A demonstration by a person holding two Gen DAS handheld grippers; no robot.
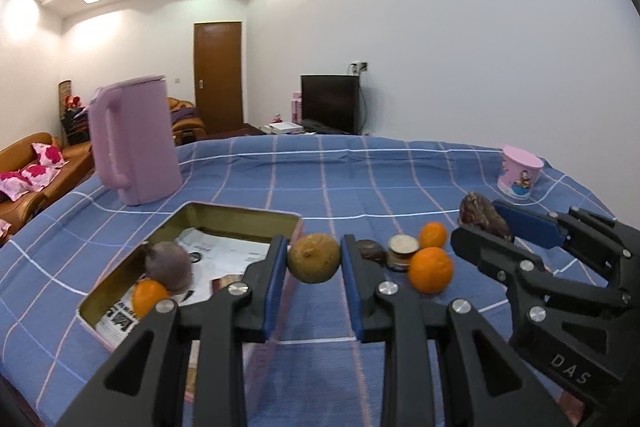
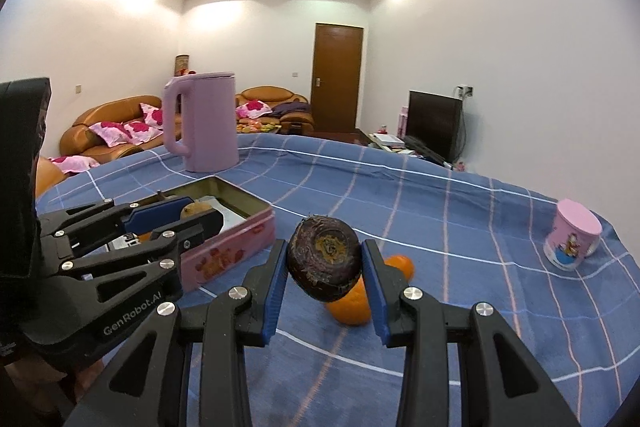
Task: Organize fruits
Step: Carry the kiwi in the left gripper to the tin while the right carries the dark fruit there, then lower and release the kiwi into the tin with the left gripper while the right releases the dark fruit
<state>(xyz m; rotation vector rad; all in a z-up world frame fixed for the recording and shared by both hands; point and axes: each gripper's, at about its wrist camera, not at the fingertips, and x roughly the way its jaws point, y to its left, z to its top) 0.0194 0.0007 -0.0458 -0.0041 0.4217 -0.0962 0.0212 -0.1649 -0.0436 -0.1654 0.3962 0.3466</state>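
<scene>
A: How far along are you? Your tin (image 1: 298,223) already has an orange (image 1: 149,295) and a dark fruit (image 1: 168,265) lying on the paper inside.

B: And both your grippers are loaded. Your left gripper (image 1: 314,258) is closed on a brownish-green fruit (image 1: 314,258), held in the air just beside the tin's near corner. Your right gripper (image 2: 325,262) is clamped on a dark purple fruit (image 2: 325,262), above the cloth and well right of the tin.

A: So what's left for you?

B: As I judge it, those two, then two oranges (image 1: 431,269) on the cloth (image 1: 320,179), plus some small round things (image 1: 401,251) beside them that I can't identify.

A: Anything in your way?

B: The kettle (image 1: 134,141) stands just behind the tin; the pink cup (image 1: 520,171) is well off to the right. Your grippers sit near each other, so mind them crossing at the tin.
</scene>
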